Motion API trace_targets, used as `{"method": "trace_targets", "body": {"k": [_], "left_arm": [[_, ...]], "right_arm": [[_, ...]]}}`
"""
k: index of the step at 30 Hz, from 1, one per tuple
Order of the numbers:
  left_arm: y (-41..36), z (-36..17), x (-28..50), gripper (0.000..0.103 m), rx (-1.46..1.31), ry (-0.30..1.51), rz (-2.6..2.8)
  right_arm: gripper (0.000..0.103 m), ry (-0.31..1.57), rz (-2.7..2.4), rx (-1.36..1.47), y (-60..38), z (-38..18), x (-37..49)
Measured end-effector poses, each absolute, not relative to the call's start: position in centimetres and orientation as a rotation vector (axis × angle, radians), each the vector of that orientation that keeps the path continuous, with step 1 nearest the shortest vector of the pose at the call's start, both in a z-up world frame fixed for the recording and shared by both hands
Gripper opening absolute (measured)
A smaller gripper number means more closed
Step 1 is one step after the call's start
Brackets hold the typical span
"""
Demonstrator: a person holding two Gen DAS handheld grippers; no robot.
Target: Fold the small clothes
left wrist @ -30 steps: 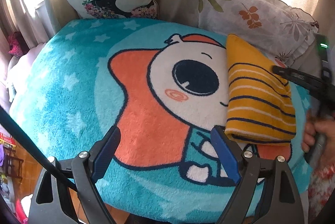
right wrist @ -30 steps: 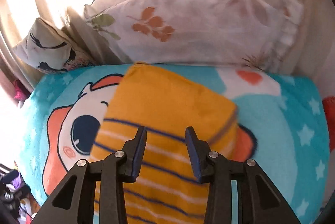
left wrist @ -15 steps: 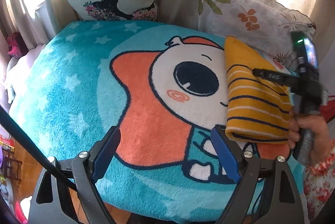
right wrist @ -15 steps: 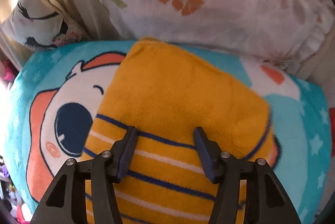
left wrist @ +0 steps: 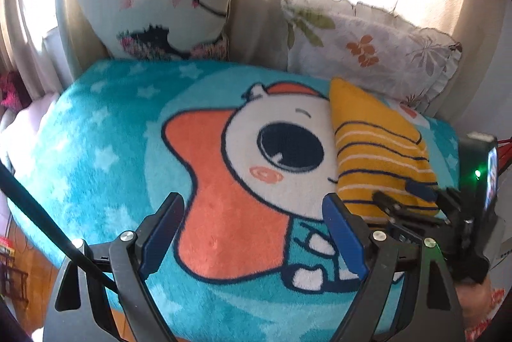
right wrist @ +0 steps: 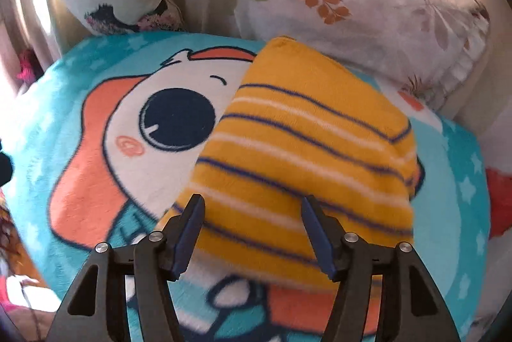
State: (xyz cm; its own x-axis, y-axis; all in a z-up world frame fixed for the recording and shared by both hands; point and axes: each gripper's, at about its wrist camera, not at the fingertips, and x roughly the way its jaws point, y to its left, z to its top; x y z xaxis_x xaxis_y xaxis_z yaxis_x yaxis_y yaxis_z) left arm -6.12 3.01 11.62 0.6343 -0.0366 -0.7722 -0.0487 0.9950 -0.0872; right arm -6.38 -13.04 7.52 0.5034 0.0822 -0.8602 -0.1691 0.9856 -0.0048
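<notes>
Lying folded, striped garment (right wrist: 304, 147) beyond opening right tongs (right wrist: 252, 207).

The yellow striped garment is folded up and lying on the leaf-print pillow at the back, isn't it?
Not quite. The folded yellow striped garment lies on the turquoise cartoon blanket, in front of the leaf-print pillow, not on it. The right wrist view shows this best.
</notes>
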Motion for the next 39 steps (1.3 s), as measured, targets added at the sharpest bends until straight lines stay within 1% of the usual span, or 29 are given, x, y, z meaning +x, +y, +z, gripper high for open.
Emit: {"method": "trace_targets", "body": {"k": [3,7,9,13,17,19,21,24,32,39], "left_arm": [[3.1,13.1,-7.1,0.088,-0.041,0.771,0.031],[3.5,15.6,-8.8,0.1,0.013,0.57,0.091],[4.1,16.8,-9.6,0.102,0.017,0.485,0.105],[5.2,18.6,-10.7,0.103,-0.009,0.357,0.088],[6.1,20.0,-10.4,0.103,-0.047,0.311,-0.005],[5.8,20.4,-9.8,0.103,-0.035,0.341,-0.067],[5.1,20.6,-8.7,0.103,-0.023,0.429,-0.16],[3.9,19.2,-7.8,0.103,-0.015,0.535,-0.239],[1.2,14.8,-7.4,0.103,0.052,0.673,-0.171],[-0.1,13.2,-6.5,0.103,0.052,0.726,-0.099]], "right_arm": [[0.067,1.04,0.072,-0.038,-14.5,7.7,-7.3],[0.067,1.052,-0.021,0.03,-16.1,8.3,-8.5],[0.068,1.045,-0.044,0.044,-16.4,8.7,-8.9],[0.07,1.022,-0.087,0.03,-15.9,9.5,-10.4],[0.072,1.004,-0.104,0.016,-15.2,10.2,-11.1],[0.073,0.999,-0.108,0.014,-14.8,10.6,-11.3],[0.074,0.996,-0.111,0.01,-14.5,10.7,-11.3],[0.075,1.0,-0.111,0.006,-14.1,10.6,-11.5],[0.076,1.017,-0.129,-0.012,-15.0,10.1,-11.1],[0.076,1.052,-0.137,-0.07,-16.0,9.3,-10.2]]}}
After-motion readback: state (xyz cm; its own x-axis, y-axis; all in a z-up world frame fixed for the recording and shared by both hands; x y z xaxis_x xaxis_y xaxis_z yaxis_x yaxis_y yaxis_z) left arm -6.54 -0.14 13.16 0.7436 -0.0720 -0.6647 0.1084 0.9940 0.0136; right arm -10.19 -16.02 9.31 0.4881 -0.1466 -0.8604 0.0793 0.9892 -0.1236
